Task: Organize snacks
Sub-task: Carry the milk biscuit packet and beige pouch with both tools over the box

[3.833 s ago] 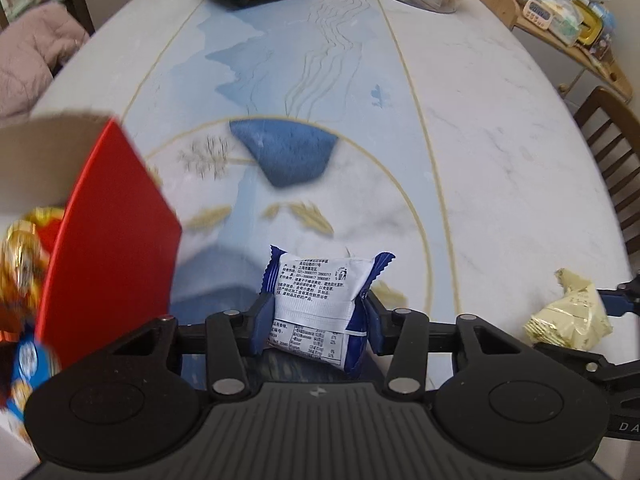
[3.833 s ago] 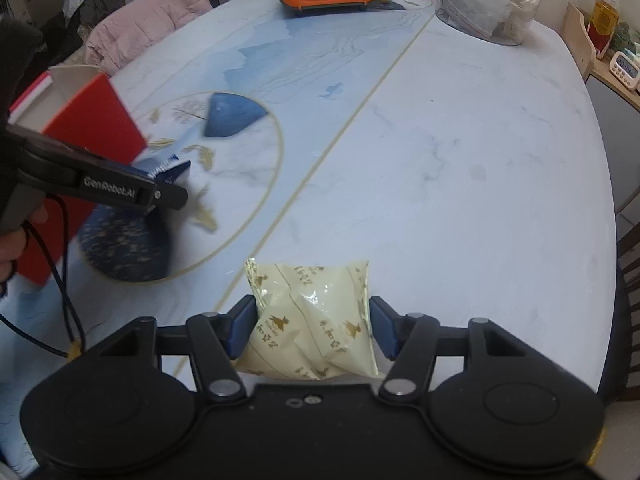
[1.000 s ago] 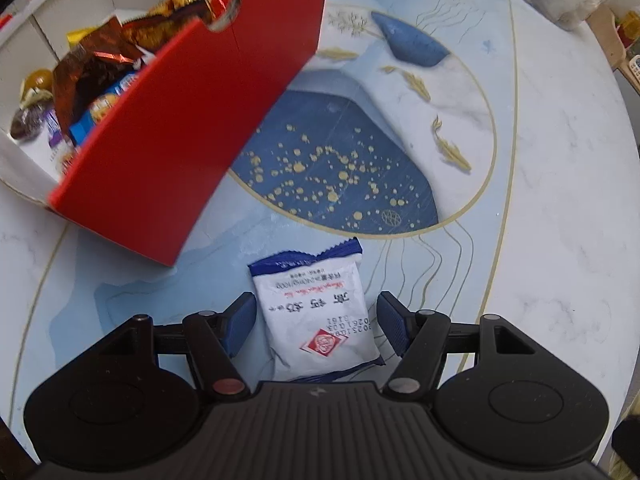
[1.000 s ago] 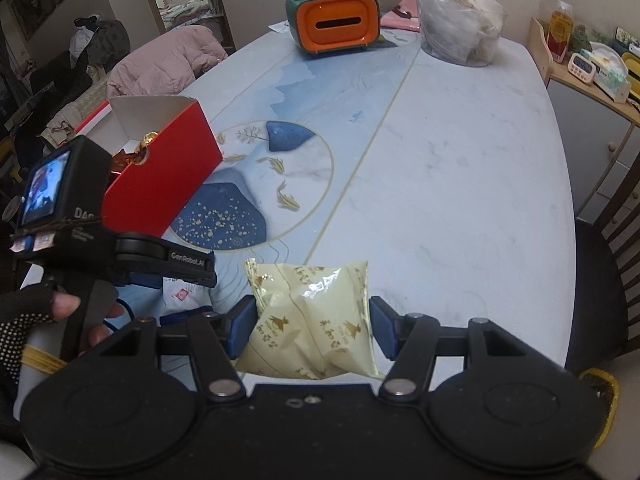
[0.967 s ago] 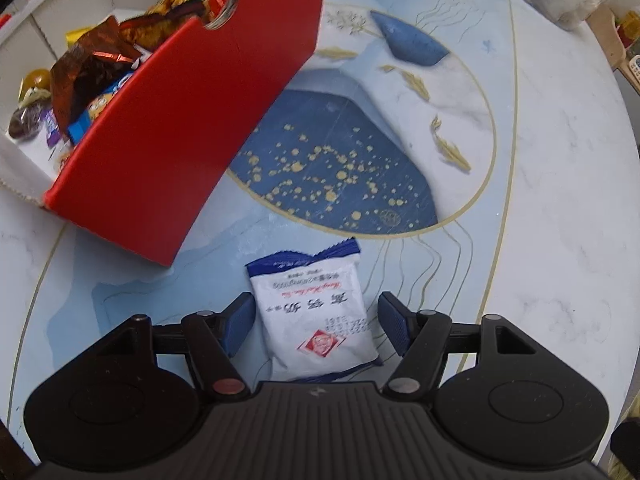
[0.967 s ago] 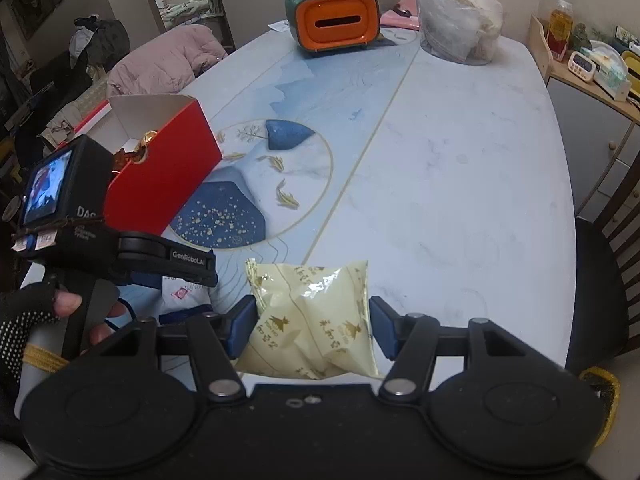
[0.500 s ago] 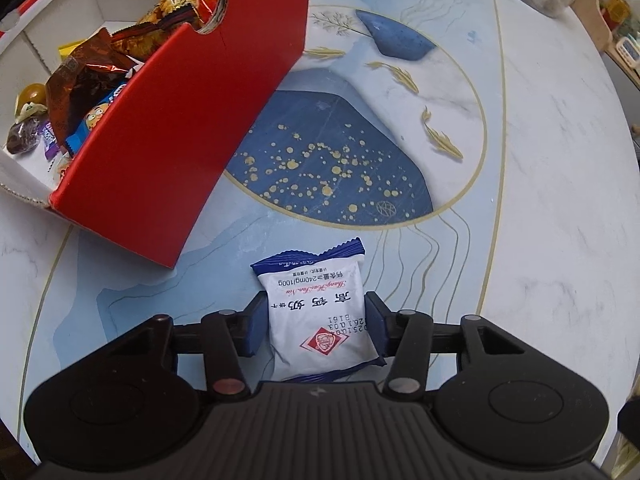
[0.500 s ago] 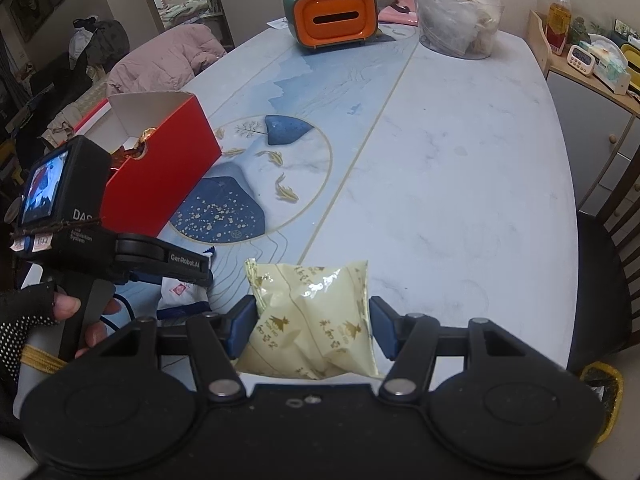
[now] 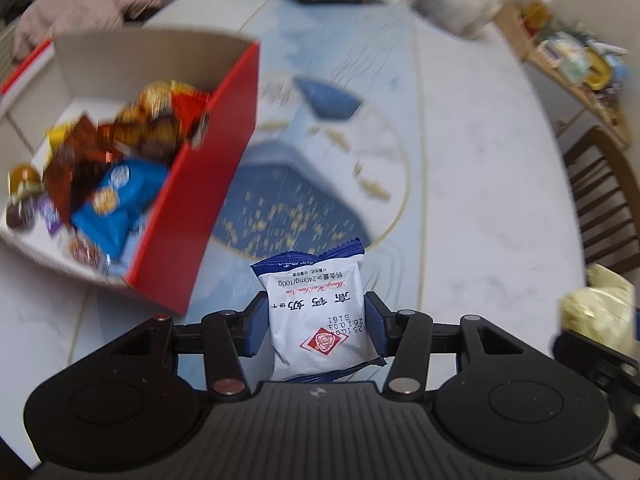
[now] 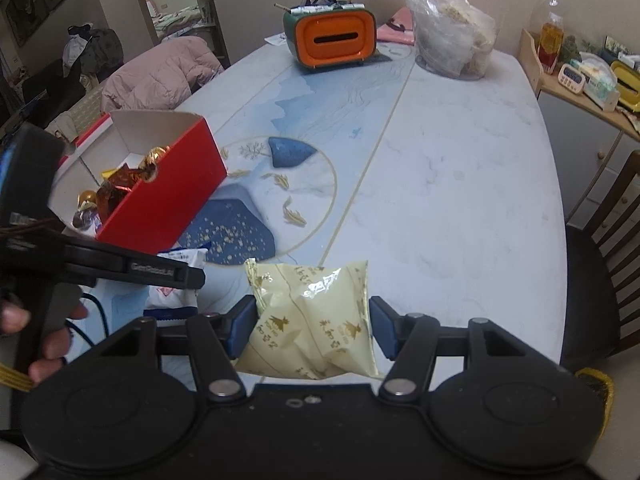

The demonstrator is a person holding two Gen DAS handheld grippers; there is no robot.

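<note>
— What's the left gripper (image 9: 315, 326) got?

— A white sachet with blue ends (image 9: 318, 314), red and blue print on its face. The blue pads press on both its sides, so the jaws are clamped on it. It sits clear of the worktop (image 9: 472, 184), just right of the red box (image 9: 200, 200).

— And the box?

— Open-topped, white inside, on the left of the worktop — heaped with wrapped sweets (image 9: 100, 168), gold, brown and blue.

— The right gripper (image 10: 312, 326)?

— Its jaws hold a pale yellow packet with gold figures (image 10: 314, 320), pinched from both sides over the near edge of the worktop.

— Anything farther off?

— An orange and green holder (image 10: 334, 40) at the far end, a clear plastic bag (image 10: 452, 40) to its right, a pink jacket (image 10: 160, 70) off the left edge.
</note>
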